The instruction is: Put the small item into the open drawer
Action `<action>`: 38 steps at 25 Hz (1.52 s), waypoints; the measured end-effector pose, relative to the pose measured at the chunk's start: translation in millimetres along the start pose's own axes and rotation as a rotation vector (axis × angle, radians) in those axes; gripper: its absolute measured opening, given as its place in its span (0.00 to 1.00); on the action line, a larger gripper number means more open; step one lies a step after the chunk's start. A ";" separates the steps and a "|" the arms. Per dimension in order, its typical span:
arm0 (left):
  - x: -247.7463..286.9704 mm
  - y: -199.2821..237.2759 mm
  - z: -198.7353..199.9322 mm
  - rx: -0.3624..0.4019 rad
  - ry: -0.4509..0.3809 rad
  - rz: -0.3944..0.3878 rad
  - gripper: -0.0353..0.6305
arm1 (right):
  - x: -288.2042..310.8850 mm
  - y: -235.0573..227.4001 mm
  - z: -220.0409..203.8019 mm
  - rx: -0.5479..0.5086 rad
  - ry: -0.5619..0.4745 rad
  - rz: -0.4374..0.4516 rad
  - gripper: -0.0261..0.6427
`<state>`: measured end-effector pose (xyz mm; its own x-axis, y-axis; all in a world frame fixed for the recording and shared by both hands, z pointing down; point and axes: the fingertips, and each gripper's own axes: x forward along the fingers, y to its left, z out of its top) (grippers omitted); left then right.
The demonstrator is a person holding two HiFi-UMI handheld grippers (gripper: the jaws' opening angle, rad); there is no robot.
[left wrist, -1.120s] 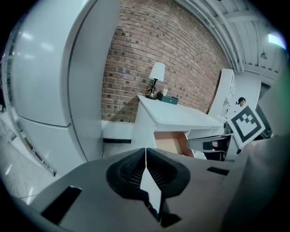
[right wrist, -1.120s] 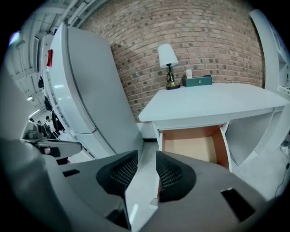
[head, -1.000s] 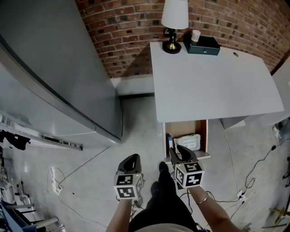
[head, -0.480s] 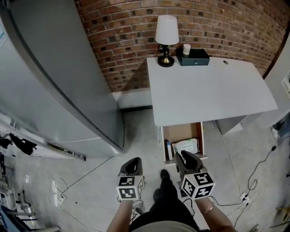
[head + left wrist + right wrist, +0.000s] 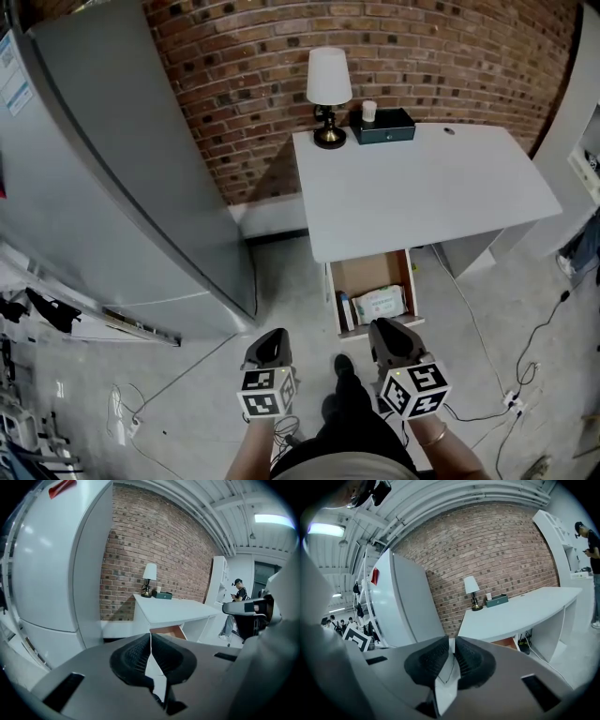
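Left tongs (image 5: 271, 343) pressed together, right tongs (image 5: 387, 332) closing on nothing, both just before the drawer (image 5: 413, 289). Packet (image 5: 380, 305) lies inside (probably the item): best to back straight off, clear of its front.

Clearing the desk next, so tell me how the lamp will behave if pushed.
The lamp probably tips easily: a wide shade sits on a thin stem over a small round base. The base looks like metal, so it may slide on the smooth desk rather than grip.
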<state>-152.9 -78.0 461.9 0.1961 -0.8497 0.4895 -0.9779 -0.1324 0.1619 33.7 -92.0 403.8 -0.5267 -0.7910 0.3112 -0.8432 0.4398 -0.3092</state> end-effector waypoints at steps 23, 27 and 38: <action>-43.3 -12.2 -2.9 0.024 -0.035 0.002 0.09 | -49.1 7.2 -12.4 -0.040 0.017 -0.001 0.05; -48.9 -11.6 -2.7 0.025 -0.041 0.005 0.09 | -52.0 4.5 -14.7 -0.034 0.023 -0.011 0.05; -59.5 -13.9 -8.1 0.028 -0.044 0.009 0.09 | -59.5 7.7 -18.2 -0.038 0.022 -0.007 0.05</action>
<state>-150.4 -21.4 437.5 0.1847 -0.8722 0.4529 -0.9813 -0.1383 0.1338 56.6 -33.8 399.3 -0.5227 -0.7849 0.3327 -0.8501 0.4506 -0.2726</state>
